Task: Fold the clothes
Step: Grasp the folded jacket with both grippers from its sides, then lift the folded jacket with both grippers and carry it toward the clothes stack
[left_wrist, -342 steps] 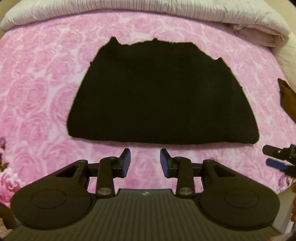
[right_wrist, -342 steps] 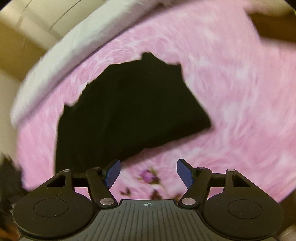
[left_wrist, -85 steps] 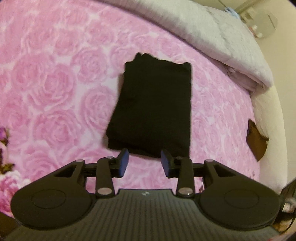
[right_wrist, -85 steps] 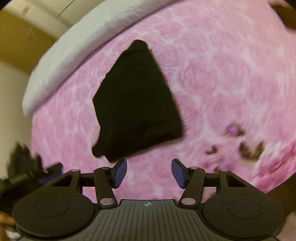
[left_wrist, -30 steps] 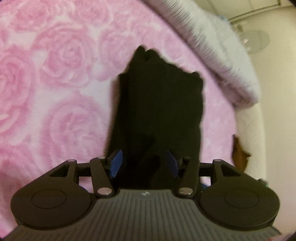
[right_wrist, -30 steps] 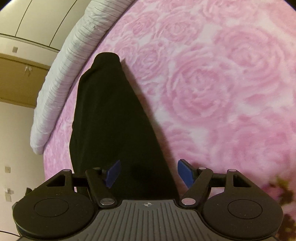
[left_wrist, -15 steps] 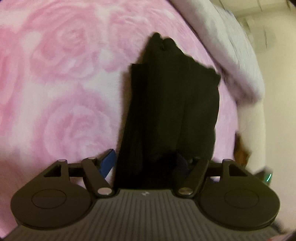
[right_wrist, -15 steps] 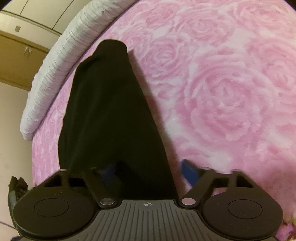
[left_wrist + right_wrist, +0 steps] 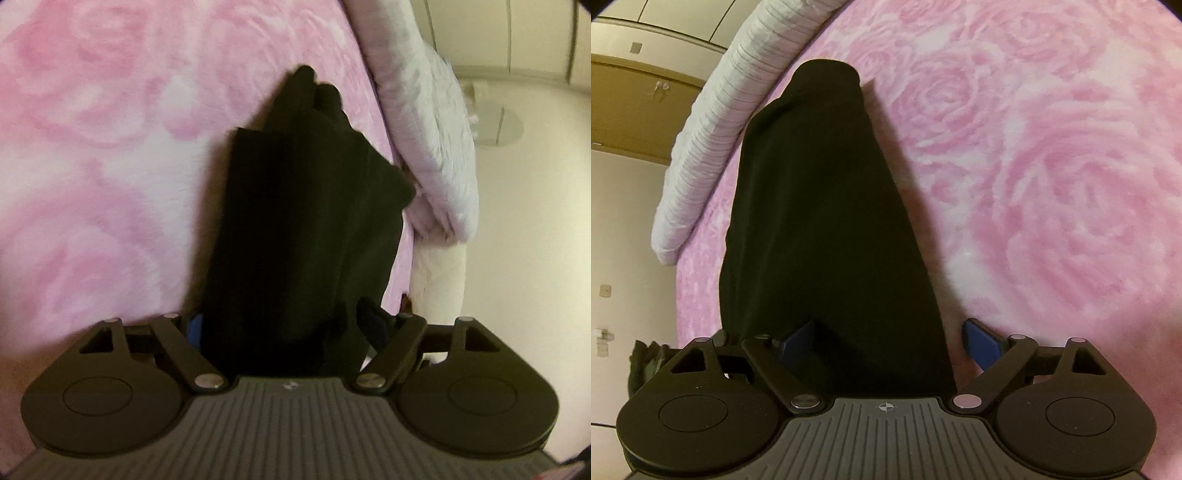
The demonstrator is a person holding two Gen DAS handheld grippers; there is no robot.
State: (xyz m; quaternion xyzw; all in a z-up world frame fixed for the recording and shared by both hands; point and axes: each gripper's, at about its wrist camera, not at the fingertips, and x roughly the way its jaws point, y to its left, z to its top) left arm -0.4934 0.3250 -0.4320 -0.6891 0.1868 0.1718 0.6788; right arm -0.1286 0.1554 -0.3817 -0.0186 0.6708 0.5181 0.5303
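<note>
We see a black folded garment of knit cloth [image 9: 306,221] lying on the bed, on a pink blanket with a rose pattern [image 9: 103,155], its far end near a pale grey rumpled quilt [image 9: 432,147] along the bed's edge. Our left gripper [image 9: 286,325] is low over the garment's near end; its fingers [image 9: 373,321] stand wide apart with the dark cloth bunched between them, and we cannot tell whether the pads press on it. Our right gripper [image 9: 890,339] is at the same garment [image 9: 820,221] from the other side, its blue-padded fingers [image 9: 982,345] spread wide. The left pad sits over the cloth, the right pad lies clear of its edge over the pink blanket [image 9: 1052,184]; nothing is gripped.
</note>
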